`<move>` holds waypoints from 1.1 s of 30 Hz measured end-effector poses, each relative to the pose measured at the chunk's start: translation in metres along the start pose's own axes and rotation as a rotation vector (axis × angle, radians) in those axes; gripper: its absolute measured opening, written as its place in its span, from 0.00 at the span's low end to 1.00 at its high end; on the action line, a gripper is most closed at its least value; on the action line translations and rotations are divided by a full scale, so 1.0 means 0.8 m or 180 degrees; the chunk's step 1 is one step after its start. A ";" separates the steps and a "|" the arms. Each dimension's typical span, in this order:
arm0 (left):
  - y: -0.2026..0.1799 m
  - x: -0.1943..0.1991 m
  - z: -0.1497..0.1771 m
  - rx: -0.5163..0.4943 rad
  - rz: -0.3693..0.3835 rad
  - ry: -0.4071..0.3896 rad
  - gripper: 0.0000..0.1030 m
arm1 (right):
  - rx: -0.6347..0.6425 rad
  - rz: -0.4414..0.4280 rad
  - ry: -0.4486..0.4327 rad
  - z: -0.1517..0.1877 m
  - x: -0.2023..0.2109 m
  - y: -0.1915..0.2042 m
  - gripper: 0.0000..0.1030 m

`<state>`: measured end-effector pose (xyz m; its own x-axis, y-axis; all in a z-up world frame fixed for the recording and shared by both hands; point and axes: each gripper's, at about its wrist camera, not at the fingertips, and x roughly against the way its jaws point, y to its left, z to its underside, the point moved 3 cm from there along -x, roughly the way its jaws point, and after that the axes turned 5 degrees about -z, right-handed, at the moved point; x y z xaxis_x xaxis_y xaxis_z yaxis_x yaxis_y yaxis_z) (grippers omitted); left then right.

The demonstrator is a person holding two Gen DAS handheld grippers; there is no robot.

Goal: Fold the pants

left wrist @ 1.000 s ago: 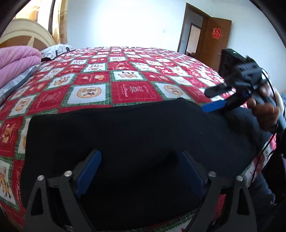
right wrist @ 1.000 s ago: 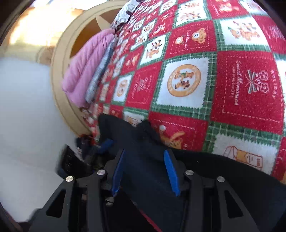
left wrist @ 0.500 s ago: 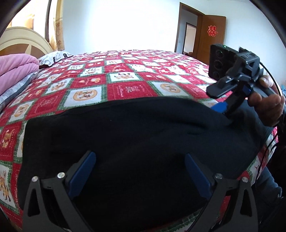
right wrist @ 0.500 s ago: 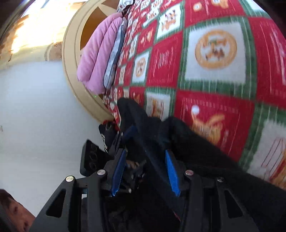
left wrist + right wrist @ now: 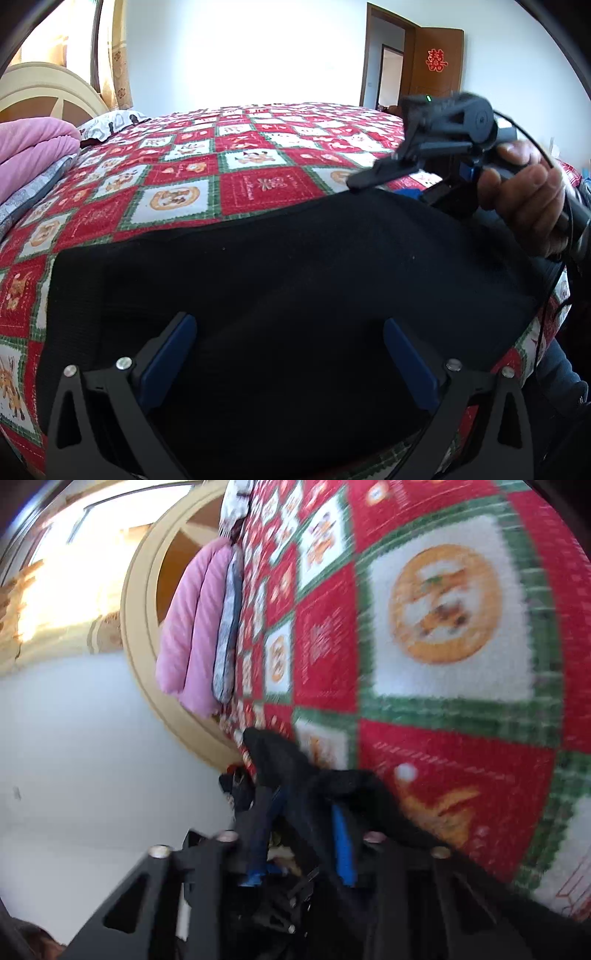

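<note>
The black pants (image 5: 295, 280) lie spread across the near edge of the bed. My left gripper (image 5: 288, 332) is wide open and hovers just above the cloth at its near edge, holding nothing. My right gripper (image 5: 402, 192) shows at the right of the left wrist view, in a hand, at the pants' far right corner. In the right wrist view, which is tilted and blurred, the right gripper (image 5: 306, 812) has its blue pads close together with a fold of the black pants (image 5: 280, 760) between them.
A red, white and green patchwork quilt (image 5: 258, 162) covers the bed. Folded pink and grey blankets (image 5: 29, 147) lie by the cream headboard (image 5: 37, 92) at the left. A pillow (image 5: 110, 123) lies at the back. A brown door (image 5: 436, 62) stands open at the far right.
My right gripper has lifted the pants' right corner and swung toward the far side, its view rolling. My left gripper has stayed open over the near edge.
</note>
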<state>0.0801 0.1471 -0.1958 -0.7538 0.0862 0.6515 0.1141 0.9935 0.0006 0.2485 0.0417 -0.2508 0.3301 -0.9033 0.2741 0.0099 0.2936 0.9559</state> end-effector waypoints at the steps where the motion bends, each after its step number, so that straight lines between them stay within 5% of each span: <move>1: 0.000 0.000 0.000 -0.0003 -0.0003 -0.0002 1.00 | -0.0039 -0.0049 -0.0088 -0.001 0.007 -0.007 0.12; 6: -0.002 -0.001 0.000 -0.0028 -0.0030 -0.0010 1.00 | -0.0058 -0.0186 -0.0376 0.001 0.023 -0.015 0.07; 13: -0.003 -0.002 0.000 -0.0041 -0.0046 -0.0015 1.00 | -0.0444 -0.0704 -0.0406 -0.001 0.035 -0.040 0.13; 20: -0.005 0.000 0.004 -0.0159 -0.0043 -0.0032 1.00 | -0.0552 -0.0887 -0.0489 0.004 0.045 -0.043 0.17; 25: -0.007 0.002 0.009 -0.0228 -0.0030 -0.0045 1.00 | -0.0514 -0.1316 -0.0871 0.003 0.068 -0.037 0.24; 33: -0.009 0.012 0.025 -0.0331 0.0007 -0.0056 1.00 | -0.0350 -0.0502 -0.0715 0.002 0.066 -0.021 0.25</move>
<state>0.0595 0.1418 -0.2046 -0.7646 0.0906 0.6381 0.1818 0.9802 0.0786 0.2641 -0.0117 -0.2523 0.0992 -0.9835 0.1514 0.1507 0.1653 0.9747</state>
